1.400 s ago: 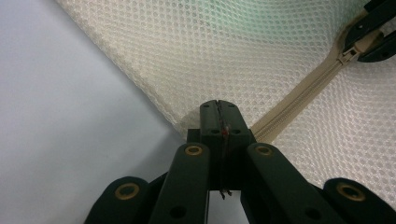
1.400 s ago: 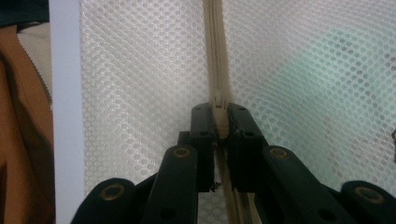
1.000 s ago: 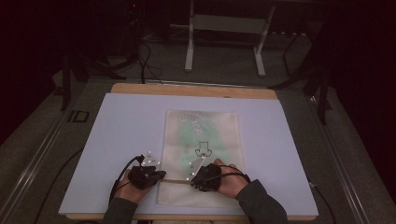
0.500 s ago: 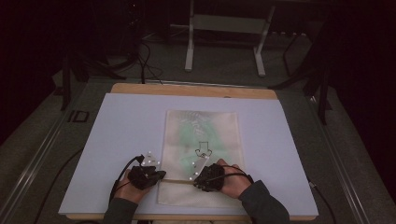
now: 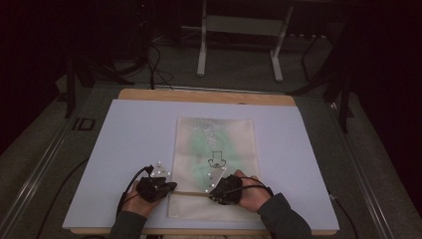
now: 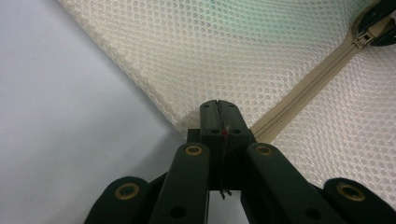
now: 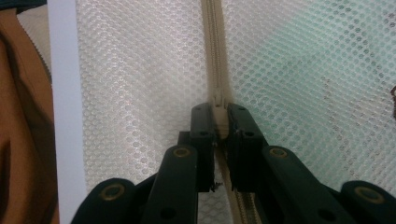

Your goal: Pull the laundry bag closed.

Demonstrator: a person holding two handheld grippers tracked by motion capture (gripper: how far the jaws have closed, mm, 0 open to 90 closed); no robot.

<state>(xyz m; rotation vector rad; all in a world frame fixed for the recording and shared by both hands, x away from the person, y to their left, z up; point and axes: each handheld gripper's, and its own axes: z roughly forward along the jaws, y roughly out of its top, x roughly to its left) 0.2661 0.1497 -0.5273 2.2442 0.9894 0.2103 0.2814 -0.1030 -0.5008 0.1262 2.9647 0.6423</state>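
both jaws closed, left gripper [image 6: 218, 122] pinching mesh bag [image 6: 243, 56] edge, right gripper [image 7: 218, 122] on zipper pull [image 7: 218, 114]

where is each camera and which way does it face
high view: above the person's side, looking forward and down on the table; both hands and sleeves enter at the bottom.
left gripper view: on the left gripper, looking along its shut fingers at the mesh bag edge.
right gripper view: on the right gripper, fingers shut on the zipper pull.
All share the bag and its zipper.
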